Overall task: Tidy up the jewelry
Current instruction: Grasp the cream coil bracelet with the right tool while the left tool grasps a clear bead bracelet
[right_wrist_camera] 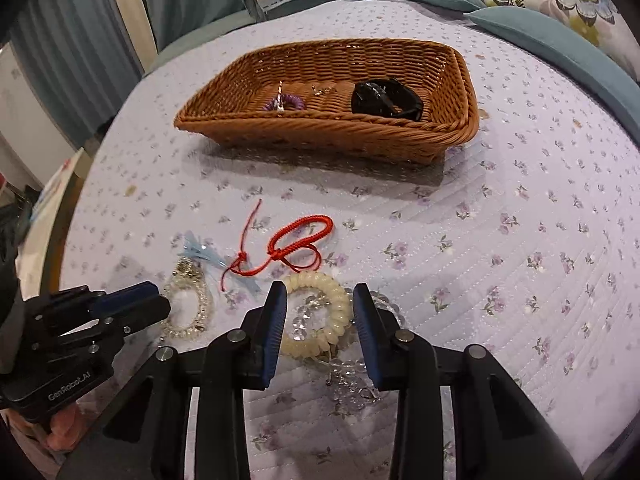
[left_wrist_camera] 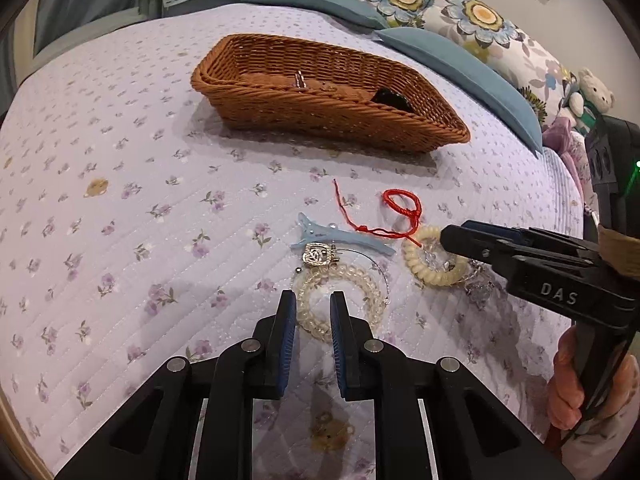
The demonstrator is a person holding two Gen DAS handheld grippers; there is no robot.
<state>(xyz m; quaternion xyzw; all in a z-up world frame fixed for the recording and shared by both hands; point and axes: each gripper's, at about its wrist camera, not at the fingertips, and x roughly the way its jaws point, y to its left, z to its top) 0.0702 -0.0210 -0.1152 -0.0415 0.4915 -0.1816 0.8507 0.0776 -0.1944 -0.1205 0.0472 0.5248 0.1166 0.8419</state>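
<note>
A brown wicker basket (left_wrist_camera: 320, 120) (right_wrist_camera: 320, 136) sits on the bed; inside lie a black watch (right_wrist_camera: 386, 100), a purple bracelet (right_wrist_camera: 286, 103) and a small silver piece (right_wrist_camera: 322, 89). In front lie a red cord bracelet (left_wrist_camera: 400, 204) (right_wrist_camera: 300, 236), a blue hair clip (left_wrist_camera: 344, 236) (right_wrist_camera: 200, 252), a clear coil tie (left_wrist_camera: 340, 304) (right_wrist_camera: 188, 308) with a gold charm (left_wrist_camera: 318, 256), a cream coil tie (left_wrist_camera: 432, 260) (right_wrist_camera: 320, 316) and a clear bead bracelet (right_wrist_camera: 348, 372). My left gripper (left_wrist_camera: 313, 300) is open over the clear coil. My right gripper (right_wrist_camera: 320, 294) is open around the cream coil.
The bed has a lilac floral quilt (left_wrist_camera: 120, 240) (right_wrist_camera: 520, 260). Blue cushions (left_wrist_camera: 460, 64) and floral pillows (left_wrist_camera: 420, 0) lie behind the basket. Stuffed toys (left_wrist_camera: 592, 96) sit at the far right. Curtains (right_wrist_camera: 80, 40) hang at the left.
</note>
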